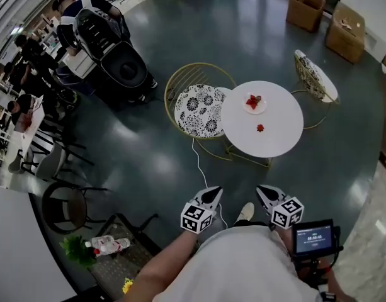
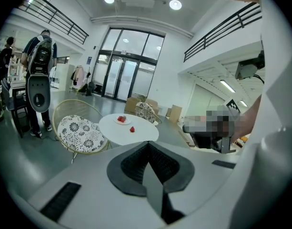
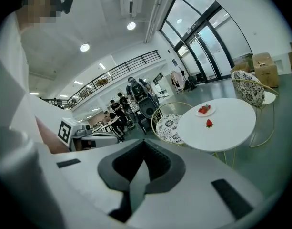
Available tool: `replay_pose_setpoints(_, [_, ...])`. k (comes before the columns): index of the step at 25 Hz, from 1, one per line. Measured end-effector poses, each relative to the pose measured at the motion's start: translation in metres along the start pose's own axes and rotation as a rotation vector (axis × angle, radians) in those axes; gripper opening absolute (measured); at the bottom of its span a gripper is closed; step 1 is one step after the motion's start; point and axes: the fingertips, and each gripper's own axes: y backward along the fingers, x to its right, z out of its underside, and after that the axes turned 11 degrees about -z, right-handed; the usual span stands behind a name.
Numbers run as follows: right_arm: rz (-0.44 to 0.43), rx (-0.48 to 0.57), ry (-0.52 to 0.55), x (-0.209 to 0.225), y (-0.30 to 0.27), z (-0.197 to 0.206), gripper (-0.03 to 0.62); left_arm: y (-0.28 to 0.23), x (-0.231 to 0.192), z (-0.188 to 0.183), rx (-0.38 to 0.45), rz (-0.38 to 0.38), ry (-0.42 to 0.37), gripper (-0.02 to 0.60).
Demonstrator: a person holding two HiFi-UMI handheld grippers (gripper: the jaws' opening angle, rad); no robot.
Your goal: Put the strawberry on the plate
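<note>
a round white worktop (image 1: 282, 131) stands on the dark floor well ahead of both grippers. a gold wire chair (image 1: 199, 109) with a black-and-white patterned cushion is pushed against its left edge, and a 2nd matching chair (image 1: 315, 75) stands at its far right. 2 cardboard boxes (image 1: 306, 8) sit beyond. a white cable (image 1: 199, 163) trails over the floor between the chair and the person's shoe (image 1: 245, 212). off to the left a bystander (image 1: 76, 17) stands by a black machine (image 1: 120, 68). the strawberry (image 1: 260, 128) lies alone on the worktop, on the near side of the plate (image 1: 264, 109) and apart from it; the plate holds other red berries (image 1: 253, 100). the strawberry is too small to tell which way its tip or long axis points. the left gripper (image 1: 214, 192) and the right gripper (image 1: 263, 190) are held low near the person's body, each with its jaws clenched together on nothing.
</note>
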Motion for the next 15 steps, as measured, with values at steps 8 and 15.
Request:
replay_pose_setpoints(8, [0.017,0.012,-0.003,0.027,0.002,-0.022,0.005,-0.023,0.0,-0.022,-0.021,0.014,-0.014,0.006])
replay_pose_setpoints(15, [0.03,0.041,0.002,0.04,0.0,-0.036,0.005,-0.041,-0.013,-0.039,-0.015,0.012,-0.04,0.006])
